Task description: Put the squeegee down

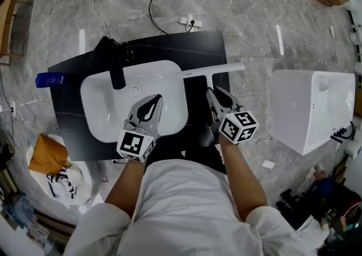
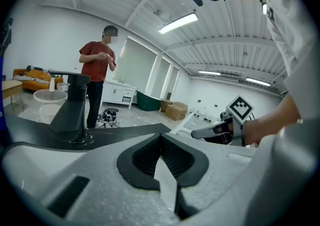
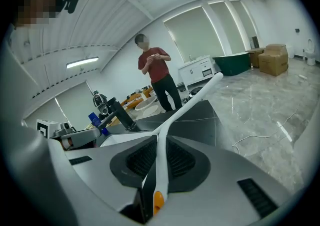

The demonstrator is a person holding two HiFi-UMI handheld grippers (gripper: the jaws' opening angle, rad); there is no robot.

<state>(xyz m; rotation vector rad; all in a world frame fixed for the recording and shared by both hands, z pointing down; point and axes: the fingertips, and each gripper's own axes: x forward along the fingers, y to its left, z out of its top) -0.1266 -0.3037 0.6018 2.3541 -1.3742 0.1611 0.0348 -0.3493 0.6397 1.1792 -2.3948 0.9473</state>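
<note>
The right gripper (image 1: pixel 214 95) is clamped on the white handle of the squeegee (image 1: pixel 212 72). The right gripper view shows the jaws closed on both sides of the handle, whose orange end (image 3: pixel 157 199) sits at the back of the jaws. From there the handle runs forward to the long white blade (image 3: pixel 200 93). In the head view the blade lies crosswise over the black table (image 1: pixel 68 113), just beside the back right corner of the white sink basin (image 1: pixel 90 102). Whether the blade touches the table cannot be told. The left gripper (image 1: pixel 155 102) hovers over the basin, near its front right part. Its jaws are closed together with nothing between them, as the left gripper view shows (image 2: pixel 161 137). A black faucet (image 1: pixel 116 65) stands at the back of the basin, and a blue bottle (image 1: pixel 50 79) lies at the table's left edge. A person in a red shirt (image 3: pixel 157 70) stands beyond the table.
</note>
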